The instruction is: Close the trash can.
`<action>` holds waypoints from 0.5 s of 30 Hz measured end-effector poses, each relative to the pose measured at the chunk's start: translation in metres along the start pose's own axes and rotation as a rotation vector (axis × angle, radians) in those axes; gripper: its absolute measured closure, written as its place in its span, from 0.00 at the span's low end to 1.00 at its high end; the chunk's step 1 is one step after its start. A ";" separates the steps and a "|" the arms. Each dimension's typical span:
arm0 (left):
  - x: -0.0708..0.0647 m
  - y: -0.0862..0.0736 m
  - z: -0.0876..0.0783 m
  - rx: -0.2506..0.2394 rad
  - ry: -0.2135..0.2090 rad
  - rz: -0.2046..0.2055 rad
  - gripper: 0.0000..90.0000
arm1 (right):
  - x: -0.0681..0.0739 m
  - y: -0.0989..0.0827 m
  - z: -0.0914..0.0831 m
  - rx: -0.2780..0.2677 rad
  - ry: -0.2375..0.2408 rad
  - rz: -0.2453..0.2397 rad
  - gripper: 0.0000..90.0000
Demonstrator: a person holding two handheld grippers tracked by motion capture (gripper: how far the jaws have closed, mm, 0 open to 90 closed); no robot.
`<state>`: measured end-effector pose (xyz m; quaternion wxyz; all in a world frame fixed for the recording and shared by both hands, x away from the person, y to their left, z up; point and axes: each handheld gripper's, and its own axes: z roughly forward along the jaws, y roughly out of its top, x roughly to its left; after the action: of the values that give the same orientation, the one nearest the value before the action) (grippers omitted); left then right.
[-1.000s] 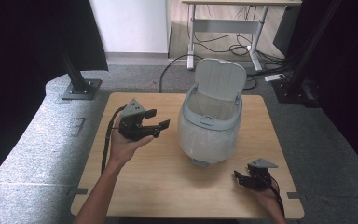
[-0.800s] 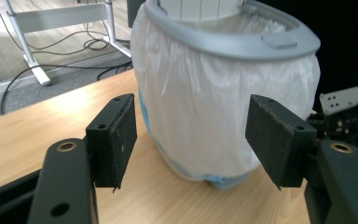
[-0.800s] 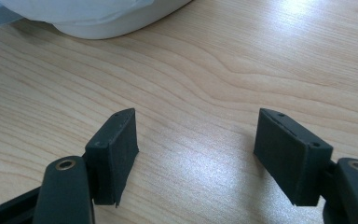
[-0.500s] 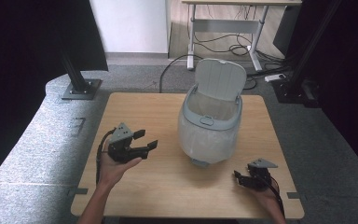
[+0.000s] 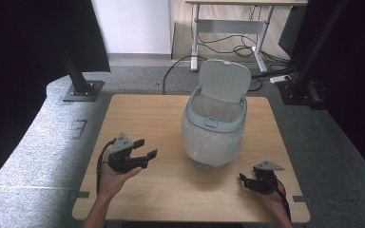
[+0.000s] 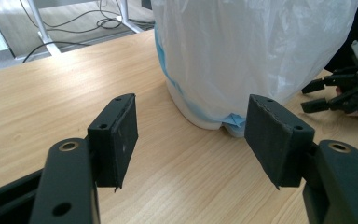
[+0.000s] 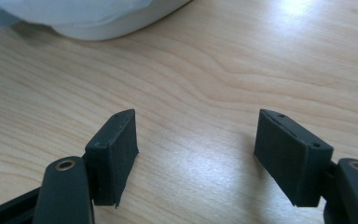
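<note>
Your left gripper (image 5: 145,151) dropped from beside the bin (image 5: 214,128) toward the near left part of the table (image 5: 142,111), fingers (image 6: 116,140) spread with nothing between them. Your right gripper (image 5: 245,181) rested at the near right corner, fingers (image 7: 114,151) equally spread and empty. That white-bagged bin stood right of the table's centre, lid up, apart from both grippers, so it looked as if you were backing off rather than grasping.

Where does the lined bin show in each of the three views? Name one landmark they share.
High view: bin at table centre, lid up.
Left gripper view: upper right, bag-covered, beyond the open jaws.
Right gripper view: its base at the top left edge.
Shared landmark: the wooden table under it.
</note>
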<state>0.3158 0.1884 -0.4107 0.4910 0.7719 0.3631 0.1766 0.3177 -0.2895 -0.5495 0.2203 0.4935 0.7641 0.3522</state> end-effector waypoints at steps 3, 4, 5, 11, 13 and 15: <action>0.001 -0.006 0.001 0.015 -0.003 -0.006 0.39 | -0.003 0.005 -0.006 -0.025 0.004 0.008 0.32; 0.002 -0.008 0.002 0.015 -0.006 -0.009 0.39 | -0.004 0.008 -0.010 -0.040 0.007 0.010 0.32; 0.002 -0.012 0.003 0.022 -0.011 -0.013 0.39 | -0.006 0.014 -0.016 -0.067 0.020 0.019 0.32; 0.003 -0.021 0.003 0.028 -0.012 -0.024 0.39 | -0.009 0.031 -0.035 -0.117 0.050 0.020 0.32; 0.004 -0.024 0.003 0.030 -0.014 -0.027 0.39 | -0.012 0.041 -0.046 -0.147 0.056 0.023 0.32; 0.005 -0.029 0.005 0.037 -0.014 -0.032 0.39 | -0.017 0.056 -0.060 -0.188 0.070 0.031 0.32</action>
<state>0.3106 0.1965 -0.4390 0.4821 0.7761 0.3751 0.1567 0.3169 -0.3090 -0.4681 0.2334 0.4696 0.7273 0.4427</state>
